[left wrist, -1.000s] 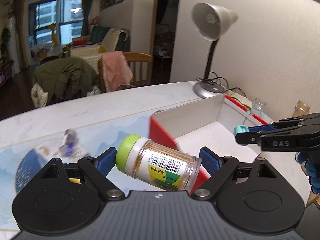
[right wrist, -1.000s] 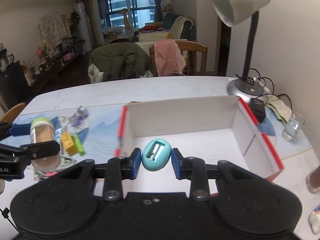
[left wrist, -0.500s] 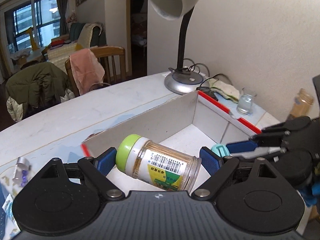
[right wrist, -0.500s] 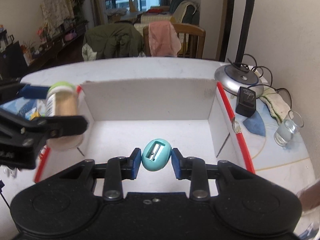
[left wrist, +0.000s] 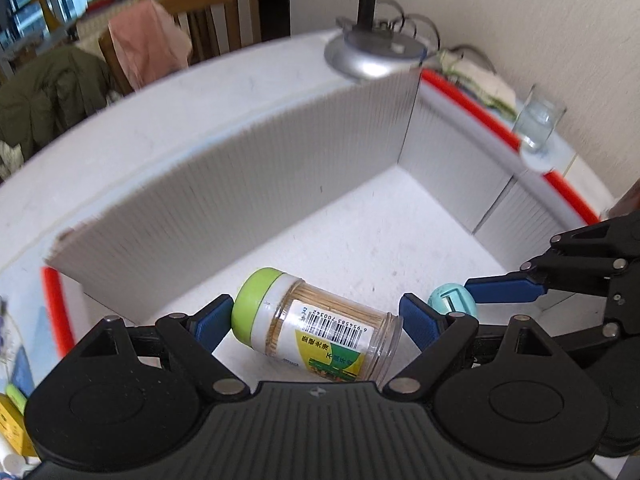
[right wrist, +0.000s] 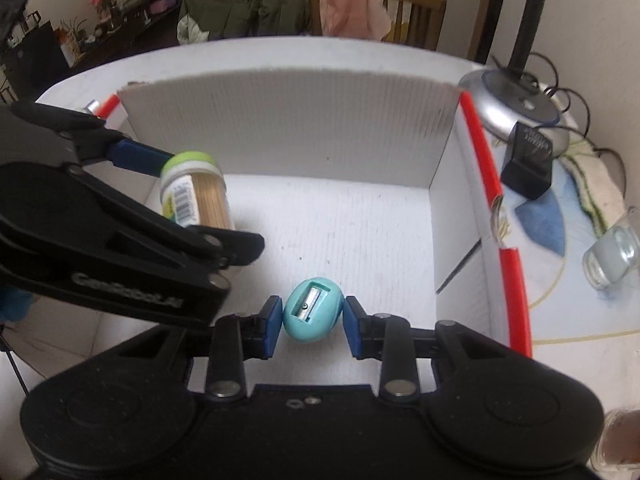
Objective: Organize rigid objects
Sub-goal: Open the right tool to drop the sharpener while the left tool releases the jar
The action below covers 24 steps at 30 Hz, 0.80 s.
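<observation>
My left gripper (left wrist: 316, 322) is shut on a toothpick jar (left wrist: 320, 336) with a green lid, held on its side over the floor of the white box (left wrist: 240, 184). The jar also shows in the right wrist view (right wrist: 196, 192), at the box's left side. My right gripper (right wrist: 310, 322) is shut on a teal egg-shaped pencil sharpener (right wrist: 312, 314), low inside the white box (right wrist: 296, 132) near its front. The sharpener also shows in the left wrist view (left wrist: 452, 306), just right of the left gripper.
The box has red outer edges (right wrist: 484, 160). A lamp base (right wrist: 516, 108), a black adapter (right wrist: 528, 160), a cloth and a glass of water (right wrist: 612, 256) stand right of the box. A chair with a pink cloth (right wrist: 352, 4) is behind the table. Small items (left wrist: 12, 412) lie at left.
Both grippers have moved forward and down into the white box with their objects. The jar and sharpener now sit lower, close to the box floor.
</observation>
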Available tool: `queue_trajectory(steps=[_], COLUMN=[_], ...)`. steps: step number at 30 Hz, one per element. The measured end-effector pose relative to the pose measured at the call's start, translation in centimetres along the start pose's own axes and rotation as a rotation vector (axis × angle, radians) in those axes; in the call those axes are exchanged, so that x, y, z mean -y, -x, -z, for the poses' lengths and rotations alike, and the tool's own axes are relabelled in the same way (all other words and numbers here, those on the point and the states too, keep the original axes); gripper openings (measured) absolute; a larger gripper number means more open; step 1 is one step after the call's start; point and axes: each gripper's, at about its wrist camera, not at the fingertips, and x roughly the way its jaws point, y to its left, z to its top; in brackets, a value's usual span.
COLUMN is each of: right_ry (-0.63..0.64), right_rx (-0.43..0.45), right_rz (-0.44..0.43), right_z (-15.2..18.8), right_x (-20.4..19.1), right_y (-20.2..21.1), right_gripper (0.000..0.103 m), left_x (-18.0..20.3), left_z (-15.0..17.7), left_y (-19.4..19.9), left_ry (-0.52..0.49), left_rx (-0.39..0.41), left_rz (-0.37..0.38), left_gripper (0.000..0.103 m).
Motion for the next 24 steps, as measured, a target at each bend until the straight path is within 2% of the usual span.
queue_trajectory(steps=[7, 10, 19, 21, 24], right_ry=[0.007, 0.011, 0.022, 0.023, 0.025], right_rx=[-0.082, -0.091, -0.096, -0.096, -0.088], right_rz=[-0.011, -0.018, -0.016, -0.013, 0.0], right_z=[0.3, 0.5, 0.1, 0.2, 0.4], right_x=[0.2, 0.2, 0.4, 0.2, 0.2], right_y=[-1.1, -1.3, -1.4, -1.3, -1.1], right_gripper=[0.032, 0.032, 0.037, 0.044, 0.049], left_x=[0.0, 0.0, 0.2, 0.3, 0.2], left_z=[-0.3, -0.1, -0.3, -0.3, -0.2], left_y=[-1.8, -2.3, -2.0, -1.7, -1.1], left_ry=[-0.001, -0.004, -0.006, -0.014, -0.013], left_rx=[-0.092, -0.112, -0.104, -0.095, -0.083], left_rz=[0.015, 0.013, -0.008, -0.016, -0.012], left_gripper=[0.09, 0.09, 0.09, 0.09, 0.09])
